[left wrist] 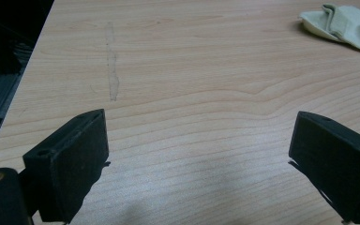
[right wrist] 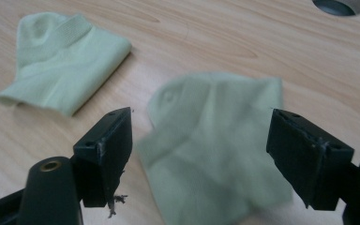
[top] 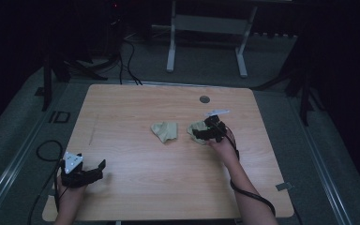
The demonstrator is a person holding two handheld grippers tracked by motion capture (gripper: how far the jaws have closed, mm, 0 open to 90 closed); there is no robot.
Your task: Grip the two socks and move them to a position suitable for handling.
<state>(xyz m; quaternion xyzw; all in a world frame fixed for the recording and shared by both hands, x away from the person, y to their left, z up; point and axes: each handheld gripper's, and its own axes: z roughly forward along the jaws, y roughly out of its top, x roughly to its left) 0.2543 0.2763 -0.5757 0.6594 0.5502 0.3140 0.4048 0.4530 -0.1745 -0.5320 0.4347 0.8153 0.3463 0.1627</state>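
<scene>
Right gripper point(right wrist: 199, 154) jaws wide over near sock point(right wrist: 215, 145), reaching to pick it; next: lower, close. Left gripper point(left wrist: 199, 159) wide, idle; second sock point(right wrist: 63, 61) beside

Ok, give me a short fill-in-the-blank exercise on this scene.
1. The number of pale green socks on the wooden table is ____.
2. The right gripper hovers with its jaws ____ over the nearer sock.
3. The left gripper sits near the table's ____ left corner.
4. The other sock lies ____ from the nearer one.

Missing words: two; open; near; apart
</scene>
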